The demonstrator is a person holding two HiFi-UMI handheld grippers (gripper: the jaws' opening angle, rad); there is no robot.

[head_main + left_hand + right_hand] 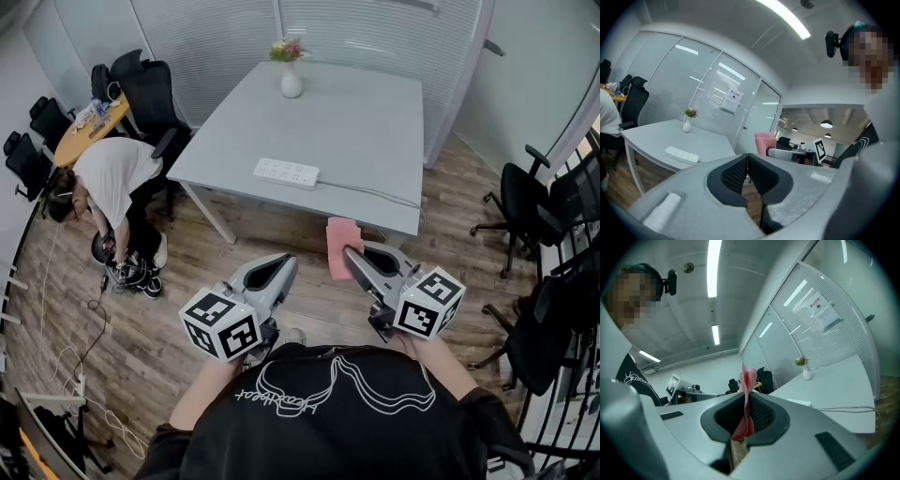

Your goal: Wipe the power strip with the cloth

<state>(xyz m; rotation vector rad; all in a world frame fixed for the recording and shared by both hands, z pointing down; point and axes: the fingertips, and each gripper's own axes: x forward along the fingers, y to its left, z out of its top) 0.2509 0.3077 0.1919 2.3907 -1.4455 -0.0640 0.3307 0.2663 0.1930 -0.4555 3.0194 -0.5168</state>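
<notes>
A white power strip (286,172) lies near the front edge of the grey table (356,122), its cable running off to the right; it also shows small in the left gripper view (681,154) and the right gripper view (799,402). My right gripper (349,251) is shut on a pink cloth (338,246) that sticks up between its jaws (746,401), held in the air short of the table. My left gripper (286,262) hangs beside it, shut and holding nothing (747,174). The pink cloth (765,141) also shows from the left gripper view.
A white vase with flowers (291,79) stands at the table's far end. A person (108,183) bends over at the left near a chair (150,94). Black office chairs (525,202) stand at the right. Cables (80,361) lie on the wooden floor.
</notes>
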